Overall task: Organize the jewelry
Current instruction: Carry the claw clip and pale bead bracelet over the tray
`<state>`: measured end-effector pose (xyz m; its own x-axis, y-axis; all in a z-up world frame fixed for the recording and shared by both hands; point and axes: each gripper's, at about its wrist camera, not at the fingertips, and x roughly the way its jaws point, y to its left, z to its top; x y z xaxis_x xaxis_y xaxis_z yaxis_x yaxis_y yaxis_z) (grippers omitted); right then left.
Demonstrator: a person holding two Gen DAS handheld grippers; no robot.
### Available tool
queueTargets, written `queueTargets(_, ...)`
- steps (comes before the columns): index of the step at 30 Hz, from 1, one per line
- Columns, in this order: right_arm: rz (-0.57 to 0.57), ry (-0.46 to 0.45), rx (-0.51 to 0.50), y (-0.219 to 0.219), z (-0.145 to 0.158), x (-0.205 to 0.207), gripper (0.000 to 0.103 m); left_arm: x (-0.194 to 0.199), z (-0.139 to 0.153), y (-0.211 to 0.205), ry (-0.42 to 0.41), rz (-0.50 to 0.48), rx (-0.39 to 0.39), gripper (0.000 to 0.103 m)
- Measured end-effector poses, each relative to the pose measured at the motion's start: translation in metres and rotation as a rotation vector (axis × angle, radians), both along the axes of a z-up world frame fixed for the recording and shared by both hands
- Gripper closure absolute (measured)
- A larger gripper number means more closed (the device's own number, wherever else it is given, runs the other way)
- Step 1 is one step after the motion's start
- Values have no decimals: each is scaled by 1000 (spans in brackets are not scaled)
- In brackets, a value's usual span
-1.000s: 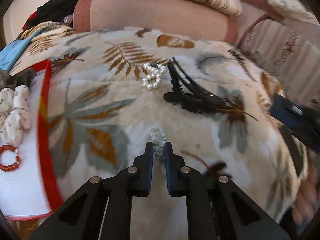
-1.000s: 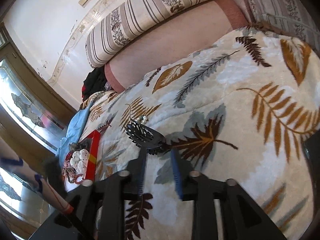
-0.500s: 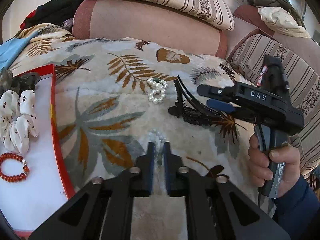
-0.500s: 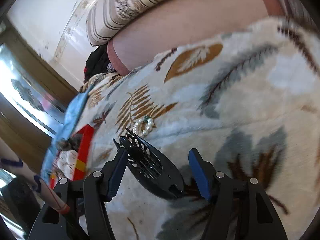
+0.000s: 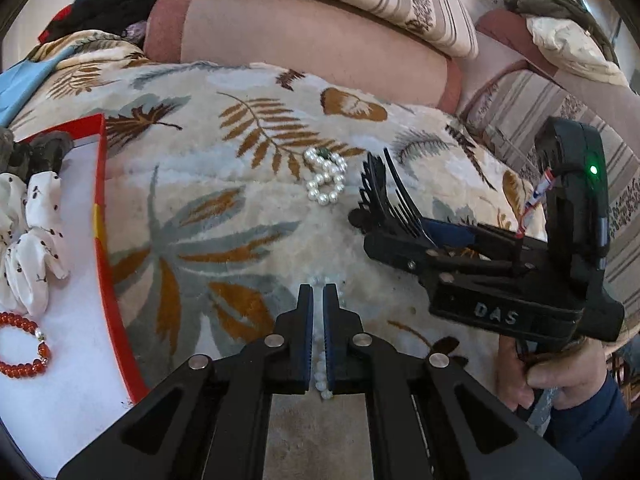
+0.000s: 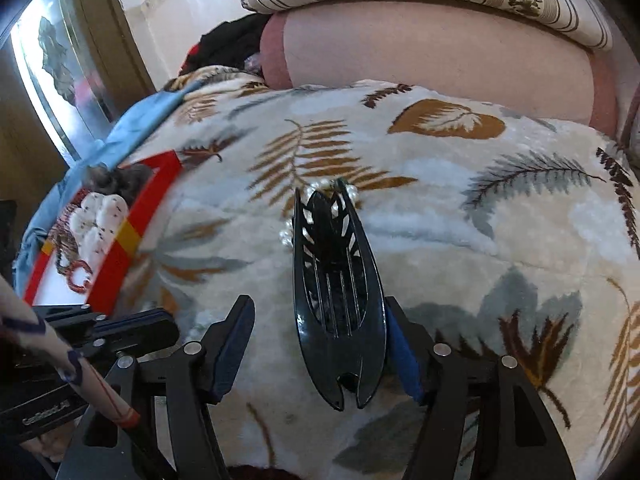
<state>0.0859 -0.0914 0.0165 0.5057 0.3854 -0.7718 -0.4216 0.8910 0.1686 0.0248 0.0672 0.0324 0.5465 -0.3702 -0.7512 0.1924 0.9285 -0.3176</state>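
My left claw (image 5: 316,300) is clamped tight on one string of small pale beads (image 5: 320,376), which lies on the blanket close in front of me. My right claw (image 6: 320,344) is closing around the one black plastic hair claw clip (image 6: 338,300); its right pad seems to touch the clip, the left pad stands clear. Just past the clip lies one coiled white pearl bracelet (image 5: 326,178). All of it sits on a cream fleece blanket printed with leaves (image 5: 224,216), spread over a sofa with pink bolster cushions (image 5: 312,44). Only the left view clearly shows the red-rimmed white tray (image 5: 102,200), with one red bead bracelet (image 5: 24,346) and one white spotted scrunchie (image 5: 32,240). Only the right view shows a window (image 6: 52,76).
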Motion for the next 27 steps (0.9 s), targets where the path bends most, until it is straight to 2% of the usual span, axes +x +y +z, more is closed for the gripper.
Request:
queueTargets(1,-13,4,-14,-2,-1,1,58,-1,0,-1,7,-2,10,97)
queueTargets(3,-34,20,7,-9,-1,3,57,-4,0,-3,15,-22,19,75)
queueTargets(5,-55,25,31,-14,2,3,58,-8,2,-6,3,-33,45,59)
queueTargets(6,-69,21,30,-17,4,2,58,-10,2,-10,0,-47,63,55)
queueTargets(8,-83,20,64,-21,9,-3,58,-11,0,-14,-1,-60,91,55)
queueTargets(10,-106,29,121,-27,15,-5,57,-10,-7,-20,14,-80,123,58)
queueTargets(12,-122,30,159,-30,18,-7,57,-7,-13,-26,19,-85,163,81)
queueTargets(14,-134,31,186,-32,21,-8,57,-6,-15,-32,-15,-75,239,96)
queueTargets(17,-145,28,232,-35,25,-9,57,-5,-14,-32,-34,-52,235,98)
queueTargets(19,-149,20,240,-36,27,-8,57,-7,-8,-28,-59,-47,200,98)
queueTargets(23,-148,4,273,-40,35,-14,57,-9,11,-20,-128,-27,143,98)
queueTargets(27,-132,-23,283,-39,43,-19,57,-12,28,-14,-194,1,127,98)
